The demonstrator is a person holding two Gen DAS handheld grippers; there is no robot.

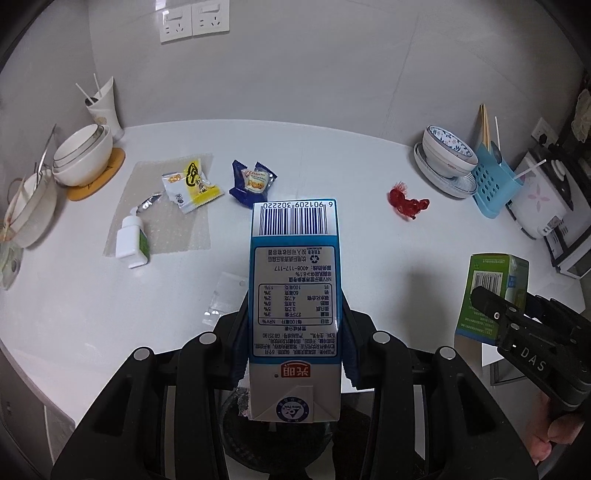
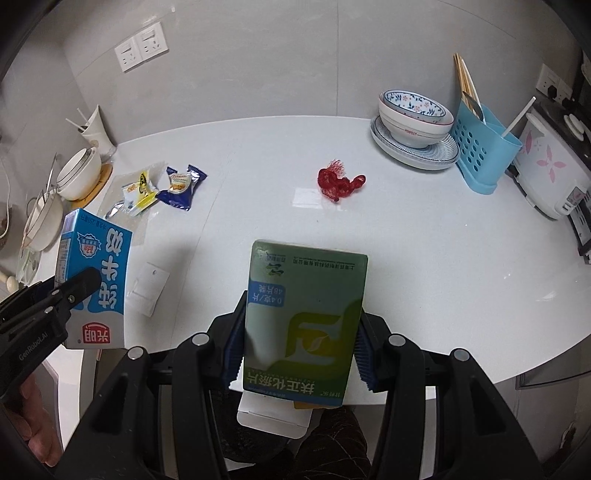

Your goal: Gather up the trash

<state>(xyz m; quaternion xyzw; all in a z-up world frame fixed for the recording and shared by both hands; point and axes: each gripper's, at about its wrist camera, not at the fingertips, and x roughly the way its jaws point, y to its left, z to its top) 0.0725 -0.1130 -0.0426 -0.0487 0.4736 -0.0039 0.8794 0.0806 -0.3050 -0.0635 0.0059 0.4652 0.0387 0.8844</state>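
Grippers [image 1: 293, 332] tilted down, cartons clamped

White surface [image 2: 424, 236] carries stacked white bowls [image 1: 83, 155] on a wooden mat [image 1: 96, 177] at left; a patterned bowl [image 2: 413, 114] on plates, blue cutlery holder [image 2: 484, 147] at right. Wall sockets [image 1: 194, 22] behind.

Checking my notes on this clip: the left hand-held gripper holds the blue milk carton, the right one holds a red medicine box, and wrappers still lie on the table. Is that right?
One slip: the box in the right hand-held gripper is green, not red, as the right wrist view shows. The left hand-held gripper does hold the blue milk carton, and wrappers still lie on the table.
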